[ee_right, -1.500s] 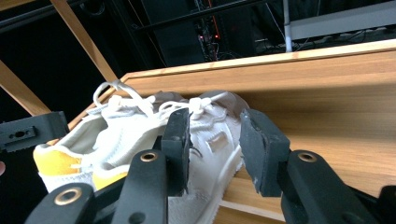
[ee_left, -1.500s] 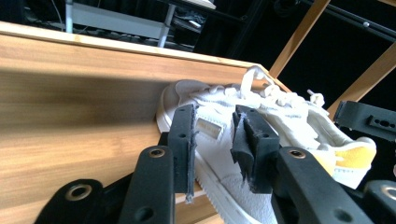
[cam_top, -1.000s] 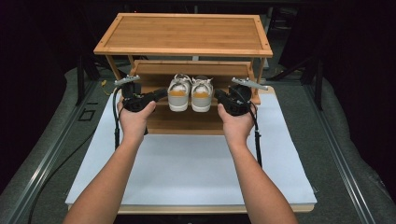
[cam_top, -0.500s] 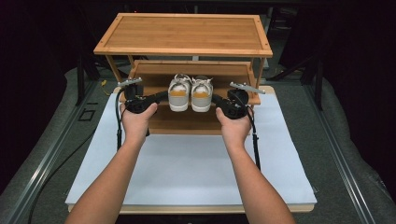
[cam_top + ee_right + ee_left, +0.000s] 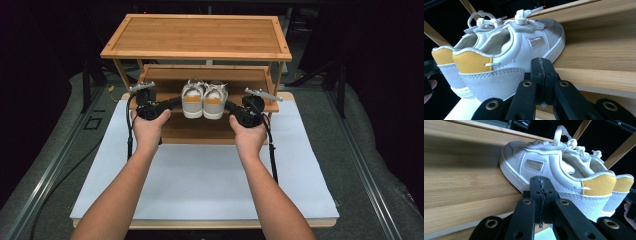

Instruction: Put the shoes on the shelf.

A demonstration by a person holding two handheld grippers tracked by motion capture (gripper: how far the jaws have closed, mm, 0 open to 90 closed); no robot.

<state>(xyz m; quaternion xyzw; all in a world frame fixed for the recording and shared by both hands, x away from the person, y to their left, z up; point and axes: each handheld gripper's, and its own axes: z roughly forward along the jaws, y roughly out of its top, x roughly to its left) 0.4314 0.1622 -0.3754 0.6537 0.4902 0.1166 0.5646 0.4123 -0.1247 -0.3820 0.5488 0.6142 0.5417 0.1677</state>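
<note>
High view: my left gripper (image 5: pixel 176 103) and right gripper (image 5: pixel 229 107) sit on either side of the pair of shoes (image 5: pixel 203 99), at heel level. The shoes stand side by side on the middle shelf (image 5: pixel 165 80) of the bamboo rack (image 5: pixel 200 35), heels toward me, toes toward the back. The rack stands on the white surface (image 5: pixel 200 175).

Left gripper view: my jaws have just been closing and now stand pressed together, pad to pad, nothing between them. The tips are right up against the grey suede side of the left shoe (image 5: pixel 554 172), near its heel; can't tell whether they touch it. The mustard heel tab shows at the right, the second shoe behind it.

Right gripper view: same story. My jaws have just been closing and are fully together, empty. The tips lie against, or just short of, the outer side of the right shoe (image 5: pixel 506 57), below its small silver label. Shelf wood runs off to the right.
</note>
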